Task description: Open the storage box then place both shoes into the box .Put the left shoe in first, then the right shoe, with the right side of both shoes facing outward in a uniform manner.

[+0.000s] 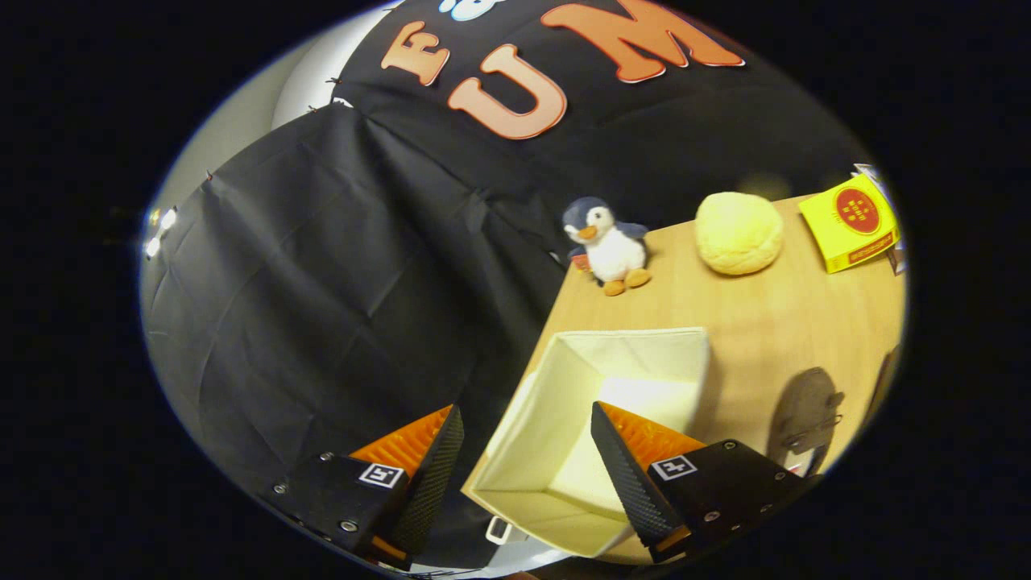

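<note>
The gripper [527,423] is wide open and holds nothing. Its two fingers stand well apart, and the near left corner of the storage box [564,459] lies between them. One finger hangs over the black cloth wall [322,282], outside the table; the other finger is over the inside of the box. It is hard to tell if any finger touches the box.

The storage box is a cream fabric box, open at the top. It stands at the near left corner of the wooden table [773,322], close to the table's left edge. Its inside looks empty.

Beyond the box there is a free strip of table. Further back, at the far left corner, stands a small toy penguin [608,246]. To the right of it lies a round yellow plush ball [739,234], and further right a yellow carton [850,221] near the far edge. To the right of the box, a dark grey shoe-like thing [805,419] rests on the table, apart from the box, with bare wood between them
</note>
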Motion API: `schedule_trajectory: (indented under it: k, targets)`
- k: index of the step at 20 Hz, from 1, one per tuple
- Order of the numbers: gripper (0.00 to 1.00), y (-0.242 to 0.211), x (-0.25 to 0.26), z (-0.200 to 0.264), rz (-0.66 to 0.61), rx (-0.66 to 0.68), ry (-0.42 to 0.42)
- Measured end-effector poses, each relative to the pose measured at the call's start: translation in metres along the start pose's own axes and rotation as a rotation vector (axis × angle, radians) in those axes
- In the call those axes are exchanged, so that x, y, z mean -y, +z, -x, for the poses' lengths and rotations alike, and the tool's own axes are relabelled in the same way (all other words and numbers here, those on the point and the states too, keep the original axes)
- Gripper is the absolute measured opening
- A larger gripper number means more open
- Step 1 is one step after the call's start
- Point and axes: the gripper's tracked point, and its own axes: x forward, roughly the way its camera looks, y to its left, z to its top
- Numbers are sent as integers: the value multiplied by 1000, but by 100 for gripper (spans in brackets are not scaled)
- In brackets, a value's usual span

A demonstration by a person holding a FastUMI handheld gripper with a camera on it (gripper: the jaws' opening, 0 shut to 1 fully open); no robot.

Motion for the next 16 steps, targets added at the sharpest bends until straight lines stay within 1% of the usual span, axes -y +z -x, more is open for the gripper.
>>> schedule_trajectory:
  k: [4,8,10,13,16]
  targets:
    - [96,-9,82,39,53,42,-180]
    - [96,-34,155,63,105,14,-336]
    - [96,-51,187,80,123,-11,-392]
    - [96,-77,222,88,132,-59,-443]
    - [90,-93,255,86,160,-107,-484]
